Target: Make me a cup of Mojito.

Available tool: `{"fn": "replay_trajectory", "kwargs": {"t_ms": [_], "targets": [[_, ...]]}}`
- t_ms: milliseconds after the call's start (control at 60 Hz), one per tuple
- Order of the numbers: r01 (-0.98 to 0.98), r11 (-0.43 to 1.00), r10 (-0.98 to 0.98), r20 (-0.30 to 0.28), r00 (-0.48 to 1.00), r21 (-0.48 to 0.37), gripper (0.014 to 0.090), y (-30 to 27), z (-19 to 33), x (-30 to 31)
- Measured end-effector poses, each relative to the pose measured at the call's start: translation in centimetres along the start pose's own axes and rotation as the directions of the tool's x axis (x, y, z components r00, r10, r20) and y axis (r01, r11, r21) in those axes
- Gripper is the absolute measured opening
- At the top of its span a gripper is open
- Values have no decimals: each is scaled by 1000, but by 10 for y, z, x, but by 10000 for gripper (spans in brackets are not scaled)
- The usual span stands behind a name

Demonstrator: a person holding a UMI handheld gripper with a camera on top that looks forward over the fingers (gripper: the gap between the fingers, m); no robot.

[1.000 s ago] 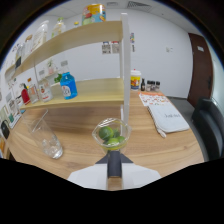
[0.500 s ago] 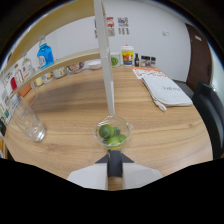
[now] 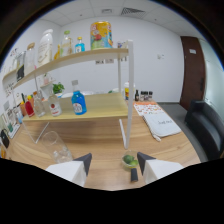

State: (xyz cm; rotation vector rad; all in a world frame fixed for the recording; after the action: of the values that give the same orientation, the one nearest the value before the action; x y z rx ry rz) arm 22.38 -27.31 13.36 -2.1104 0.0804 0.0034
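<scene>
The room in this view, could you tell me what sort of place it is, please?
Probably an office or meeting room set up as a drinks bench: plain white walls, a dark door, a wooden table, and a two-tier shelf of bottles. The open gripper has a small cup of limes between its fingers.

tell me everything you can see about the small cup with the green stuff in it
The small cup is a clear, shallow container holding green pieces, probably lime or mint; which one cannot be told. It sits upright on the wooden table, low between the gripper fingers, nearer the right one, with a gap on the left side, so the open fingers do not clamp it. A dark part lies just below it. The white shelf post rises behind it, and an empty clear glass stands off to its left.
</scene>
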Motion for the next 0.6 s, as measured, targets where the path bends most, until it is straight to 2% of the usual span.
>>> {"fn": "replay_trajectory", "kwargs": {"t_ms": [167,333,350,367,433,600], "targets": [[14,996,-17,35,999,91,846,-21,-34,-78],[28,998,-31,52,998,53,862,4,-44,-135],[28,999,-30,53,998,46,821,7,-44,-139],[27,999,-29,54,998,41,862,10,-44,-144],[25,999,-26,56,998,23,863,16,-46,-157],[37,997,-41,66,997,62,865,-12,-43,-180]]}}
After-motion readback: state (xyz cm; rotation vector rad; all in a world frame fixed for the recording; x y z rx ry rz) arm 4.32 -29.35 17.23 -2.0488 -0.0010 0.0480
